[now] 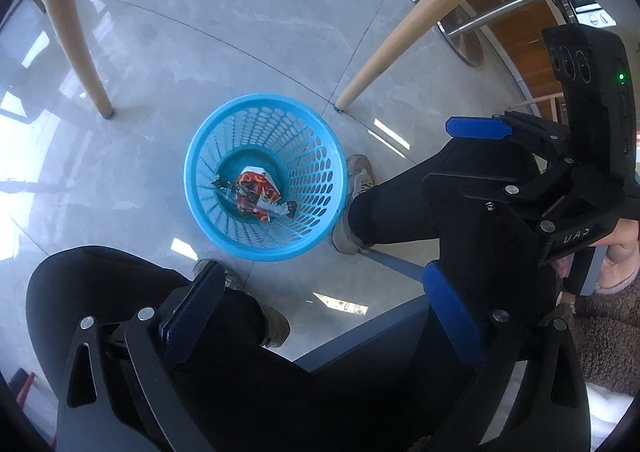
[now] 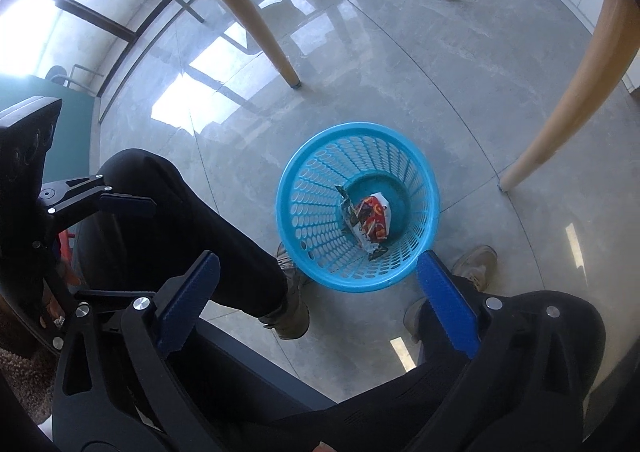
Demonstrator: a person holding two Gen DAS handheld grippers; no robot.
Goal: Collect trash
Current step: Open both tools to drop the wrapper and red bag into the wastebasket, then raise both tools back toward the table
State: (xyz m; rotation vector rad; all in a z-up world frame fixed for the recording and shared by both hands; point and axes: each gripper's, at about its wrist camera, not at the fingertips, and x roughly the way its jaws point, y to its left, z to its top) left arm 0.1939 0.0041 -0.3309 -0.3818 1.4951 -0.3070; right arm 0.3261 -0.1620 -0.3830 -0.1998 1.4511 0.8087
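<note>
A blue perforated plastic bin (image 1: 320, 179) stands on the grey floor between the person's feet; it also shows in the right wrist view (image 2: 304, 203). A crumpled red, white and silver snack wrapper (image 1: 256, 193) lies at its bottom, seen too in the right wrist view (image 2: 370, 221). My left gripper (image 1: 320, 304) is open and empty, held high above the floor, short of the bin. My right gripper (image 2: 320, 284) is open and empty, also above the bin's near side. The right gripper appears in the left wrist view (image 1: 452, 195) with its jaws apart.
Wooden table legs stand around the bin (image 1: 384, 51) (image 1: 76, 47) (image 2: 248, 11) (image 2: 568, 107). The person's black-trousered legs (image 1: 420, 203) and shoes (image 2: 290, 316) flank the bin. A dark seat edge (image 2: 256, 356) runs below. A counter with a metal stool base (image 1: 464, 39) is far right.
</note>
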